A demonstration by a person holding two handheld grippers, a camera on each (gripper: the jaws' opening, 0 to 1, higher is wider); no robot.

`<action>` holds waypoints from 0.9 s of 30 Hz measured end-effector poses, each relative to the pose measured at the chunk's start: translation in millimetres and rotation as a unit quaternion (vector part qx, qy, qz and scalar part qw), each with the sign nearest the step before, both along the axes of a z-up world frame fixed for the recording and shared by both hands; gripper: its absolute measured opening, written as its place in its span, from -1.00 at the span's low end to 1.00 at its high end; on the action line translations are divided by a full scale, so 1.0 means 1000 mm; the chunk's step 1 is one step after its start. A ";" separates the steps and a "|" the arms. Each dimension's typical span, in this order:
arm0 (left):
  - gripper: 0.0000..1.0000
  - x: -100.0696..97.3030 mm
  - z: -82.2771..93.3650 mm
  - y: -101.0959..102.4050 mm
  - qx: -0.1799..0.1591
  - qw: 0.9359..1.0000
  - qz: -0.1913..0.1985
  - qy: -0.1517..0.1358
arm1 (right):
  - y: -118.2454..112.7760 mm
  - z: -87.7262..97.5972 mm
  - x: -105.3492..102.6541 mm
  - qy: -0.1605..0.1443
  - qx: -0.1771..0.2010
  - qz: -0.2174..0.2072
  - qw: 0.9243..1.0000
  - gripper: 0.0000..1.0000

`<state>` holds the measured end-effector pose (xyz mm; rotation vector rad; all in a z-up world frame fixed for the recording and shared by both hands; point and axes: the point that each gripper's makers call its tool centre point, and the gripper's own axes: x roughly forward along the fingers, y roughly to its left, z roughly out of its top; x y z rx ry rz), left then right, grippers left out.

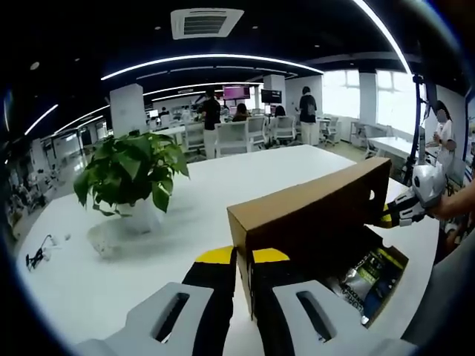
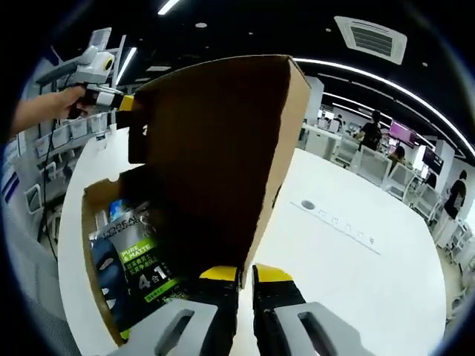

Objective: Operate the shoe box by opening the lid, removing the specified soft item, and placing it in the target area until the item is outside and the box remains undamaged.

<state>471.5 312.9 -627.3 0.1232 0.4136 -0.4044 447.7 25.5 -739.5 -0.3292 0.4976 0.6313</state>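
White tabletop across the middle of the left gripper view, again at lower right of the right gripper view. Brown shoe box at lower right of the left gripper view, lid raised on edge; in the right gripper view the box at lower left, lid standing tall through the centre. Potted plant at left of the left gripper view, well apart from the box. Packaged soft item with green and white print inside the box, just left of the right tongs; also at lower right in the left gripper view, just right of the left tongs. Left tongs clenched on the lid's near edge at bottom centre. Right tongs likewise clamped on the lid's edge at bottom centre.
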 end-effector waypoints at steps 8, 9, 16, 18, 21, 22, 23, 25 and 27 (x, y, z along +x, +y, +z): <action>-0.91 0.009 -0.002 -0.001 0.004 1.000 0.001 -0.003 | -0.003 0.001 0.003 -0.002 0.001 -0.008 1.000 -1.00; -0.91 0.010 -0.002 -0.001 0.007 1.000 0.001 -0.004 | -0.003 0.001 0.003 -0.003 -0.001 -0.007 1.000 -1.00; -0.90 0.013 -0.003 -0.001 0.003 1.000 0.004 -0.003 | -0.003 0.002 0.005 -0.006 -0.006 -0.007 1.000 -1.00; -0.88 0.013 -0.005 -0.001 0.005 1.000 0.004 -0.001 | -0.003 0.002 0.005 -0.007 -0.007 -0.007 1.000 -1.00; -0.83 0.012 -0.009 0.001 0.005 1.000 0.010 0.004 | -0.003 0.002 0.006 -0.004 -0.008 -0.008 1.000 -1.00; -0.82 0.011 -0.011 0.002 0.004 1.000 0.011 0.007 | -0.002 0.002 0.006 -0.004 -0.008 -0.008 1.000 -1.00; -0.82 0.010 -0.013 0.003 0.005 1.000 0.012 0.009 | -0.002 0.002 0.006 -0.004 -0.008 -0.008 1.000 -1.00; -0.80 0.008 -0.018 0.004 0.006 1.000 0.012 0.014 | -0.003 0.002 0.006 -0.005 -0.012 -0.004 1.000 -1.00; -0.79 0.005 -0.024 0.005 0.006 1.000 0.012 0.019 | -0.003 0.002 0.007 -0.004 -0.013 -0.004 1.000 -1.00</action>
